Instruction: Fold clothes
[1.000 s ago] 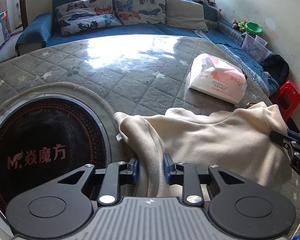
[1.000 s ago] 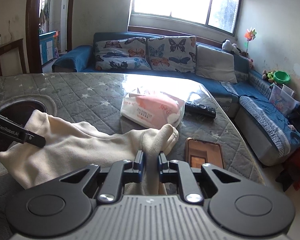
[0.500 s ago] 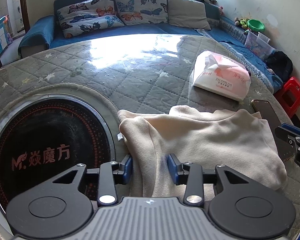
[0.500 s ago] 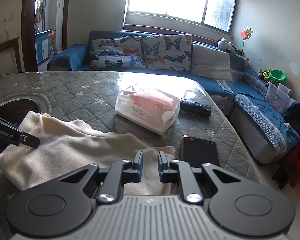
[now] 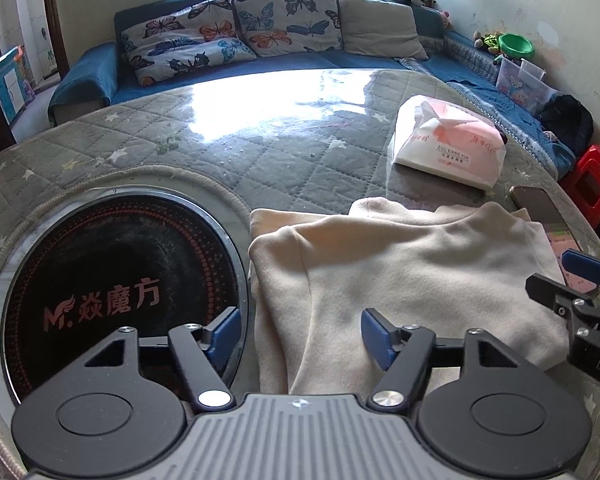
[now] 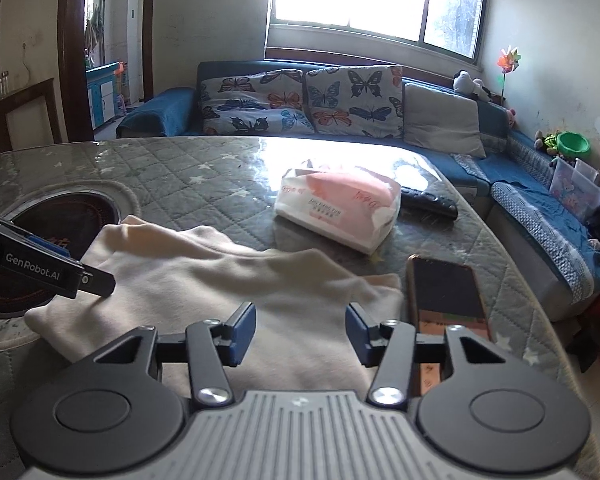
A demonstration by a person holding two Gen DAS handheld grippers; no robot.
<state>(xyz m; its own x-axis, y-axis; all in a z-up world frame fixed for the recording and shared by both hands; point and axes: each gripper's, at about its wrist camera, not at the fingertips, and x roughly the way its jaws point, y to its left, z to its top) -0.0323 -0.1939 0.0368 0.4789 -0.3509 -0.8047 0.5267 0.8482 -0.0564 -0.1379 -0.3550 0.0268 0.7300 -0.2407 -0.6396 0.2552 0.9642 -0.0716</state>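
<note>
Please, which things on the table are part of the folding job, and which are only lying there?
Job:
- cream garment
- left gripper, open
- right gripper, open

Lying about:
- tissue pack
- phone
- remote
- round cooktop

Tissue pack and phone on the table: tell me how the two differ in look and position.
The tissue pack is bulky, white and pink, with a crumpled soft wrapper; the phone is flat, thin and dark, with a lit strip at its near end. The tissue pack lies clear of the cream garment, further back; the phone lies right beside the garment's edge, nearer the right gripper. Both rest on the quilted table cover.
</note>
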